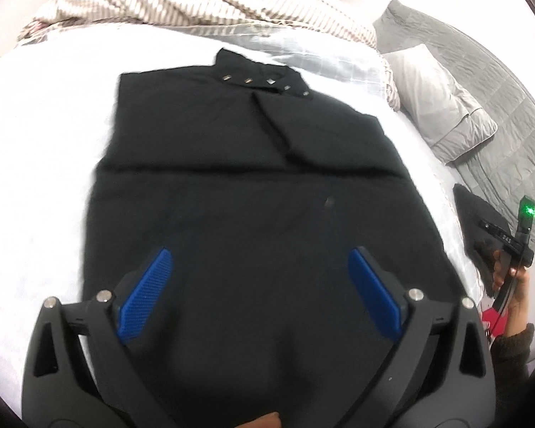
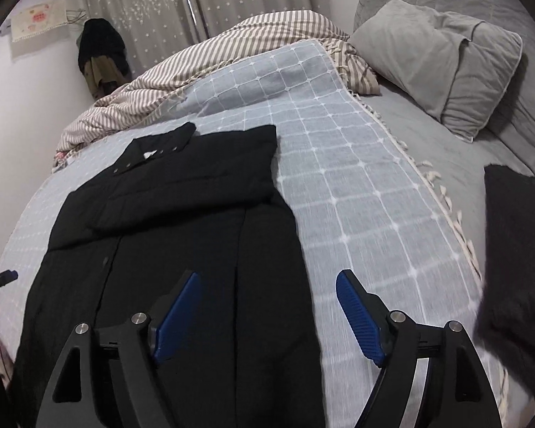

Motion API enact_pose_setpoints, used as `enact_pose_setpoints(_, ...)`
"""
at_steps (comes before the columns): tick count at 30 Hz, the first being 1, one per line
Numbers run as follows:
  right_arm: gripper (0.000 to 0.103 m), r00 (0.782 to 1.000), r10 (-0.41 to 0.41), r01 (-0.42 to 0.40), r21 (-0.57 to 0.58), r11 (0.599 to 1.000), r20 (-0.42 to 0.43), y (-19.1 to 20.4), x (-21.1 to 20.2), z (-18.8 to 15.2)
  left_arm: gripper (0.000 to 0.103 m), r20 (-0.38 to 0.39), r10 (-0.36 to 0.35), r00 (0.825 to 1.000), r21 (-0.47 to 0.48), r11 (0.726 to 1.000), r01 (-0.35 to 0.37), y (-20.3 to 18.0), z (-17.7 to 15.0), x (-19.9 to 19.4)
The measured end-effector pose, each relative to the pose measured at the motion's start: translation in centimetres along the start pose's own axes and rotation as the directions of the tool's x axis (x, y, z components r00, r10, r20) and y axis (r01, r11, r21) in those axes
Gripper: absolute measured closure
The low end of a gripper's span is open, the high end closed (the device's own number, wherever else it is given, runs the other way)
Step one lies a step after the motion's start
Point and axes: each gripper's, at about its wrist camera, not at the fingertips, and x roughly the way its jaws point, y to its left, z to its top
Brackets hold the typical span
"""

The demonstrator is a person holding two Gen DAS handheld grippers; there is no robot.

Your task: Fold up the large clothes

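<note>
A large black coat (image 1: 232, 164) lies flat on the bed with its collar and metal snaps (image 1: 248, 80) at the far end. A sleeve is folded across its upper part. My left gripper (image 1: 260, 253) hovers open over the coat's lower half, with nothing between its blue pads (image 1: 146, 296). In the right wrist view the same coat (image 2: 182, 214) stretches from near left to the middle. My right gripper (image 2: 267, 274) is open above the coat's right edge and the blanket, and holds nothing. A hand (image 1: 513, 306) holds the right gripper's handle at the right rim.
A light blue checked blanket (image 2: 356, 178) covers the bed under the coat. A striped blanket (image 2: 203, 60) is bunched at the far end. A grey pillow (image 2: 438, 60) lies at the far right. A dark cloth (image 2: 517, 249) sits at the right edge.
</note>
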Motion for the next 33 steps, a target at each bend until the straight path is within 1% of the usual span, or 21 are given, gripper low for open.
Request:
enact_pose_setpoints(3, 0.022, 0.999, 0.041, -0.04, 0.021, 0.999, -0.029, -0.9, -1.8, -3.0, 0.004, -0.021, 0.021, 1.0, -0.031, 0.999, -0.021, 2.3, -2.3, -1.7)
enact_pose_setpoints(5, 0.022, 0.997, 0.064, -0.061, 0.044, 0.997, -0.049, -1.7, -2.2, -4.5, 0.004, -0.026, 0.064, 0.998, -0.066, 0.996, -0.066, 4.2, -3.6, -2.8)
enact_pose_setpoints(7, 0.022, 0.994, 0.081, -0.076, 0.075, 0.994, -0.075, -2.4, -2.7, -6.1, 0.004, -0.033, 0.085, 0.996, -0.103, 0.991, -0.088, 5.8, -4.6, -3.6)
enact_pose_setpoints(11, 0.022, 0.988, 0.112, -0.101, 0.102, 0.99, -0.109, -3.2, -3.3, -8.8, 0.004, -0.066, 0.09, 0.994, -0.185, 0.978, -0.101, 8.9, -6.6, -4.7)
enact_pose_setpoints(15, 0.022, 0.985, 0.095, -0.08, 0.108, 0.991, -0.141, -3.6, -3.5, -10.9, 0.004, -0.086, 0.08, 0.993, -0.212, 0.973, -0.097, 10.6, -8.4, -5.5)
enact_pose_setpoints(19, 0.022, 0.983, 0.104, -0.079, 0.165, 0.983, -0.15, -4.5, -3.8, -13.0, 0.004, -0.138, 0.015, 0.99, -0.237, 0.97, -0.048, 11.7, -10.1, -5.4)
enact_pose_setpoints(21, 0.022, 0.981, 0.119, -0.087, 0.201, 0.976, -0.154, -5.3, -4.1, -14.1, 0.004, -0.161, -0.053, 0.985, -0.275, 0.961, 0.007, 12.2, -11.1, -5.1)
enact_pose_setpoints(25, 0.022, 0.977, 0.143, -0.095, 0.277, 0.956, -0.158, -6.9, -4.1, -15.5, 0.004, -0.214, -0.163, 0.963, -0.35, 0.933, 0.08, 12.4, -12.4, -3.8)
enact_pose_setpoints(27, 0.022, 0.97, 0.188, -0.127, 0.339, 0.932, -0.153, -7.6, -3.8, -16.2, 0.004, -0.232, -0.22, 0.948, -0.377, 0.919, 0.12, 12.1, -12.9, -3.0)
enact_pose_setpoints(29, 0.022, 0.959, 0.247, -0.176, 0.388, 0.905, -0.141, -7.7, -3.2, -16.6, 0.004, -0.242, -0.259, 0.935, -0.379, 0.912, 0.155, 11.5, -13.2, -2.4)
enact_pose_setpoints(31, 0.022, 0.943, 0.312, -0.235, 0.428, 0.873, -0.118, -7.4, -2.6, -17.1, 0.004, -0.258, -0.273, 0.927, -0.371, 0.914, 0.166, 10.8, -13.3, -2.1)
enact_pose_setpoints(33, 0.021, 0.929, 0.355, -0.277, 0.447, 0.851, -0.101, -6.9, -2.1, -17.2, 0.004, -0.281, -0.28, 0.918, -0.353, 0.919, 0.173, 9.9, -13.4, -1.4)
